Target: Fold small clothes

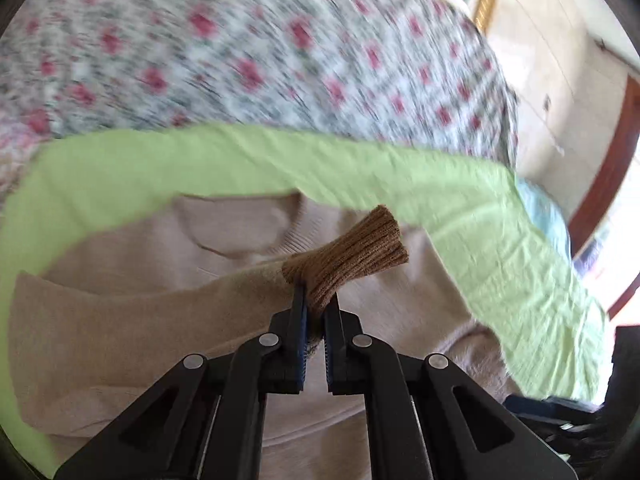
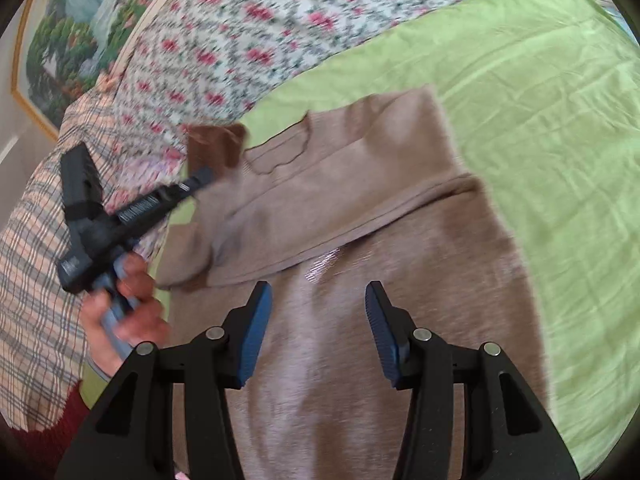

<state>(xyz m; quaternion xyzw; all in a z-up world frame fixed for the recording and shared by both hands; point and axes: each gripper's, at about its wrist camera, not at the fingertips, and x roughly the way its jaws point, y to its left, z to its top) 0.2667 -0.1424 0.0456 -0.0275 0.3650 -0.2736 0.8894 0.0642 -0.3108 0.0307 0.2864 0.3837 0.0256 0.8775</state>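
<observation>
A small beige sweater [image 1: 120, 320] [image 2: 360, 208] lies on a light green cloth [image 1: 500, 240] [image 2: 540, 100]. Its right sleeve is folded across the chest in the right wrist view. My left gripper [image 1: 316, 300] is shut on the darker brown ribbed cuff [image 1: 356, 256] of the other sleeve and holds it above the sweater's neckline. In the right wrist view the left gripper [image 2: 200, 178] shows at the left with the brown cuff [image 2: 216, 144]. My right gripper [image 2: 318, 300] is open and empty over the sweater's lower body.
A floral bedspread [image 1: 240, 40] [image 2: 260, 20] lies beyond the green cloth. A plaid fabric [image 2: 36, 240] is at the left. A framed painting [image 2: 60, 40] leans at the far left. Cream floor [image 1: 560, 80] is at the right.
</observation>
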